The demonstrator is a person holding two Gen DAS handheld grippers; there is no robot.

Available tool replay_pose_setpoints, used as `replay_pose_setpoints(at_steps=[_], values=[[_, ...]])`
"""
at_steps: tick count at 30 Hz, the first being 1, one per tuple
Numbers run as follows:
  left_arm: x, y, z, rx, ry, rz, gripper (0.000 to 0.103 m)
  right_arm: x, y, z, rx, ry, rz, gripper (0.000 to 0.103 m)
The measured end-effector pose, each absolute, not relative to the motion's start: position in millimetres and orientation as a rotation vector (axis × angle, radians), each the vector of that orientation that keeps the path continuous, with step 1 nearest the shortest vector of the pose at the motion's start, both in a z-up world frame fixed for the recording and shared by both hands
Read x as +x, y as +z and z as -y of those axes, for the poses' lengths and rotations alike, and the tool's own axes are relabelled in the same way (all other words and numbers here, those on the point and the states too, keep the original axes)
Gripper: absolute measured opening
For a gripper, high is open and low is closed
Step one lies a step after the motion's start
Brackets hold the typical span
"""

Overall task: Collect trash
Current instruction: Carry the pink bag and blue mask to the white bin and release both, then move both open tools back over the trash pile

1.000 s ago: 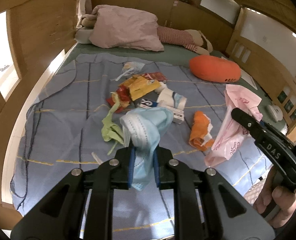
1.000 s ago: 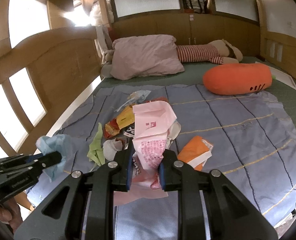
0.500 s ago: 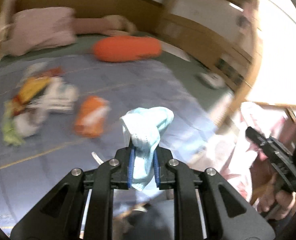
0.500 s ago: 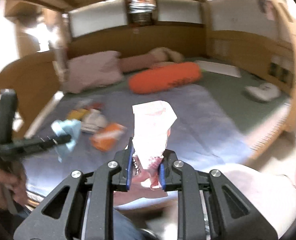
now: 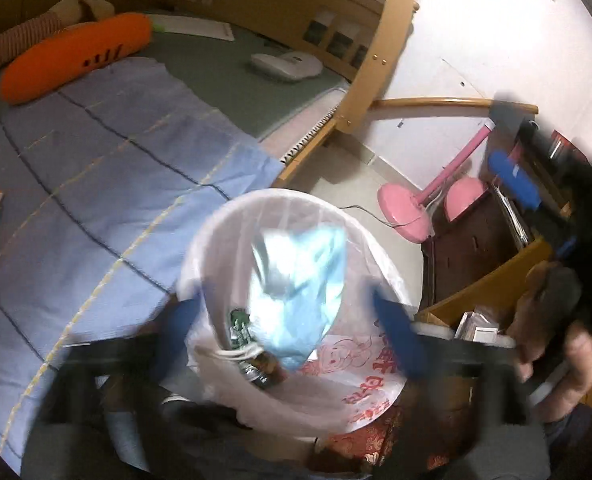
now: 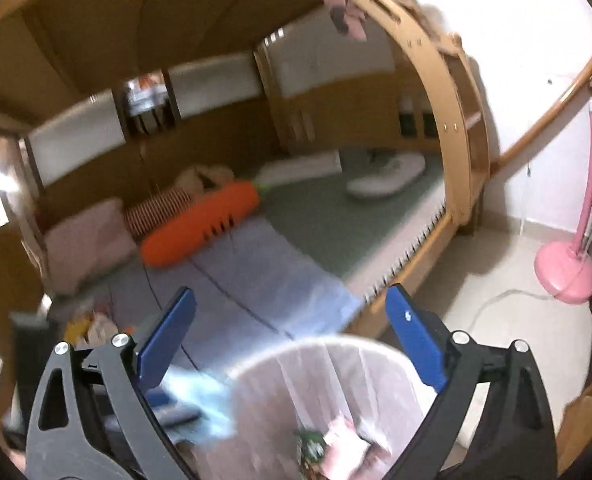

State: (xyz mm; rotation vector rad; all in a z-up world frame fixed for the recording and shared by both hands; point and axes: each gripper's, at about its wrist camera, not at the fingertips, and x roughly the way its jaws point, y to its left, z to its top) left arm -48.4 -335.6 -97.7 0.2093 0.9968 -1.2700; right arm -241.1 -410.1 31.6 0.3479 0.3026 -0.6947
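Both claws hang over a white plastic-lined trash bin (image 5: 216,248) on the pale tiled floor (image 6: 495,320) beside the bed. The left claw (image 5: 296,328) is opening, the crumpled light-blue cloth (image 5: 299,280) loose between its blurred fingers above the bin. The right claw (image 6: 292,332) is opening, empty; the pink printed bag (image 6: 347,440) lies inside. A blue-grey blanket (image 5: 96,152) covers the wooden-framed bed (image 5: 371,40).

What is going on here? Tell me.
A person with a gripper in each hand is collecting trash from the bed into a lined bin. Both grippers are over it with jaws opening: the left gripper is dropping a blue mask, and the pink bag from the right gripper already lies inside.
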Motion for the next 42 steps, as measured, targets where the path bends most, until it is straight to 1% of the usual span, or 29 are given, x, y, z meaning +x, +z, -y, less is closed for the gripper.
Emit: replay_pose_setpoints(at_steps=[4,7,13,16,19,22,25,27,29,32,35,42], values=[[-31,-90,314,0.184,-1.216,-0.979,0.097,-225,32,404,0.331,-0.642,-0.300,0.095],[8,-75,272,0.127,-1.105,-0.950,0.097,-206,27,396,0.341,-0.580,-0.317,0.095],[78,-38,138,0.053,-0.680,-0.738,0.100,-113,16,338,0.314,-0.374,-0.414,0.094],[99,-38,86,0.014,-0.518,-0.706,0.100,-57,10,300,0.282,-0.268,-0.455,0.094],[119,-51,39,0.005,-0.332,-0.666,0.100,-2,5,257,0.256,-0.169,-0.482,0.094],[135,-70,9,-0.021,-0.261,-0.707,0.100,44,-3,222,0.220,-0.115,-0.500,0.094],[154,-88,-8,-0.047,-0.218,-0.794,0.100,71,-19,201,0.206,-0.092,-0.508,0.094],[155,-91,-9,-0.035,-0.213,-0.790,0.100,76,-36,192,0.186,-0.085,-0.521,0.094],[154,-93,-11,-0.028,-0.205,-0.784,0.100,84,-51,188,0.156,-0.095,-0.629,0.094],[154,-95,-16,-0.064,-0.226,-0.807,0.100,81,-46,190,0.221,-0.066,-0.588,0.094],[156,-98,-20,-0.111,-0.244,-0.838,0.100,82,-50,185,0.193,-0.066,-0.614,0.094],[154,-100,-15,-0.080,-0.226,-0.833,0.100,85,-53,184,0.188,-0.052,-0.621,0.094]])
